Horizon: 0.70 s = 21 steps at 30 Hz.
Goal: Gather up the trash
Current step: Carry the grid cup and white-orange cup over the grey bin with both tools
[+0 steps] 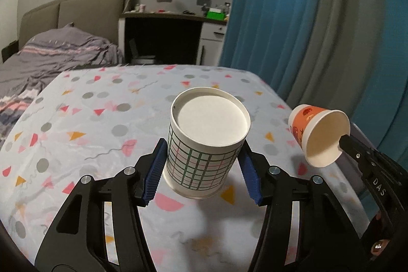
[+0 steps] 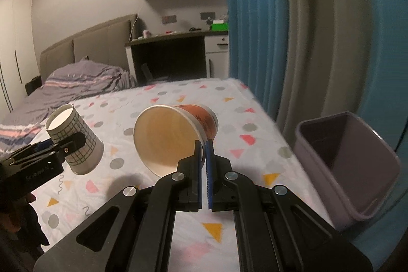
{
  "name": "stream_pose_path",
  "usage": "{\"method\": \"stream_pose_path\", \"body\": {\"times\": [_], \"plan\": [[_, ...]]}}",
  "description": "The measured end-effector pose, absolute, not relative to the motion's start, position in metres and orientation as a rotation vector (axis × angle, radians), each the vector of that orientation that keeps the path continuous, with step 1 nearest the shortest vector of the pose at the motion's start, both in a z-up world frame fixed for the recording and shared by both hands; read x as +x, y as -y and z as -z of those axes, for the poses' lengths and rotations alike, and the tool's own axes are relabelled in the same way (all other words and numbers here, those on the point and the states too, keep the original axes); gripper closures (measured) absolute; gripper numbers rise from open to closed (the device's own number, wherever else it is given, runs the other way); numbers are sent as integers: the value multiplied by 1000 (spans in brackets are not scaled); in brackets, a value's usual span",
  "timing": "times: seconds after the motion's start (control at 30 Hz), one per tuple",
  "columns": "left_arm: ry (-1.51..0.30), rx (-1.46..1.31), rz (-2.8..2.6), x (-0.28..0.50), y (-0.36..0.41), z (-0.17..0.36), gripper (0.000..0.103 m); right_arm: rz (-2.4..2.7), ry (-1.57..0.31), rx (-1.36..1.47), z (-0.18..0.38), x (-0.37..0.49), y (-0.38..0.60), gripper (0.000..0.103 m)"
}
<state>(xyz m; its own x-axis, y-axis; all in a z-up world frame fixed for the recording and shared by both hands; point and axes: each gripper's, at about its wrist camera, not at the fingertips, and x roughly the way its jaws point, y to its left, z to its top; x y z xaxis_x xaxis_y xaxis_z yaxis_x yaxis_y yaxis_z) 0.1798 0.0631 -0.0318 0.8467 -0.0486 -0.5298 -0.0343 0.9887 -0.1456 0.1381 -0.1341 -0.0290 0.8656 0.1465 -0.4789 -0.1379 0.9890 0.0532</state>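
My left gripper (image 1: 201, 167) is shut on an upside-down white paper cup with a green and red grid pattern (image 1: 204, 144), held above the table. The cup also shows in the right wrist view (image 2: 76, 139), at the left. My right gripper (image 2: 203, 154) is shut on the rim of an orange paper cup (image 2: 176, 134), which lies tilted with its mouth toward the camera. That cup shows in the left wrist view (image 1: 318, 134) at the right. A purple bin (image 2: 352, 165) stands at the table's right edge, open and empty.
The table (image 1: 102, 119) has a light cloth with coloured triangles and dots. A blue curtain (image 2: 267, 42) hangs close on the right. A bed (image 2: 76, 86) and a desk (image 2: 173, 52) stand beyond the table.
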Motion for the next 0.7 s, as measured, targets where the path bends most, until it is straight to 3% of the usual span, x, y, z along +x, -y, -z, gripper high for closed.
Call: {"method": "stream_pose_path", "body": {"times": [0.7], "plan": [[-510, -28, 352, 195, 136, 13, 48, 128, -427, 123, 13, 96, 302, 99]]}}
